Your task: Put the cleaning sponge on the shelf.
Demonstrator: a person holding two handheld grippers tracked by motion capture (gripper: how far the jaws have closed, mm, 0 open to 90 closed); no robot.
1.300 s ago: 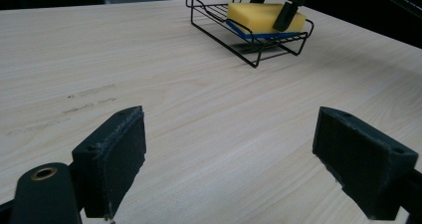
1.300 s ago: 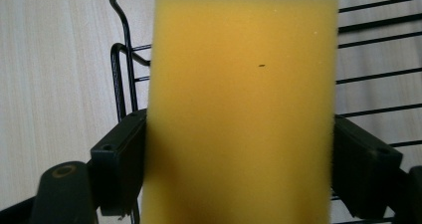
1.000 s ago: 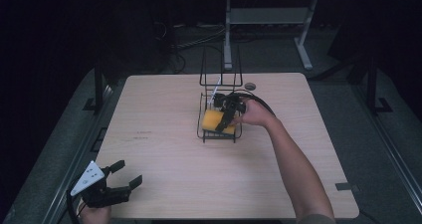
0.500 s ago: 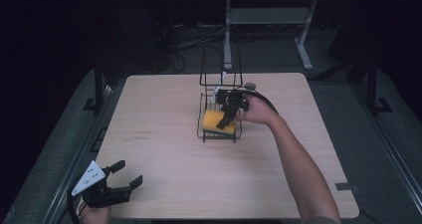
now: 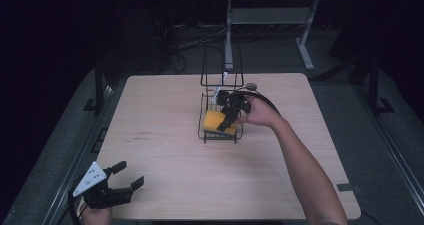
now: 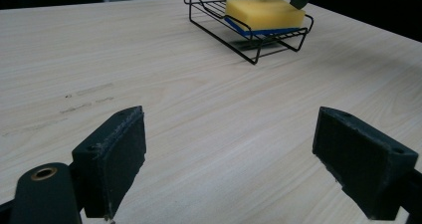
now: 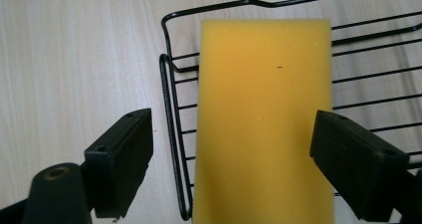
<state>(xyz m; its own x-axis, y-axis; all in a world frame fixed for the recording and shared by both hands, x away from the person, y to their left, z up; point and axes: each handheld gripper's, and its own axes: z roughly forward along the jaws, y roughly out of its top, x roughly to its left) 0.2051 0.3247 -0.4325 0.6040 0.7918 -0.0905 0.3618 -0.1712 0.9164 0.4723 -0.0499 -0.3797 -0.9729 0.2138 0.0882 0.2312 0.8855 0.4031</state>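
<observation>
The yellow sponge [image 7: 263, 119] lies flat in the black wire rack [image 7: 171, 134], which stands near the middle of the bench [image 5: 165, 150]. In the left gripper view the sponge [image 6: 263, 12] has a blue layer on its underside and rests on the rack's wires.

The right gripper [image 5: 231, 116] hangs over the sponge and points down at it. Its jaws are wide apart with nothing between them. One jaw is out past the rack's rim, over the bare bench. The other jaw is over the rack's wires beside the sponge.

The step in hand looks like taking hold of the sponge or letting go of it; I cannot tell which. To grab it well, the jaws should come in along the two long sides, one on each side. The jaw outside the rack has to slide in over the rim first, or it may knock the wire. The sponge is soft, so a gentle squeeze should do. Lifting straight up should keep the rack from tipping.

The left gripper [image 5: 112, 187] rests at the near left corner of the bench, well apart from the rack. Its jaws are also wide apart and empty.
</observation>
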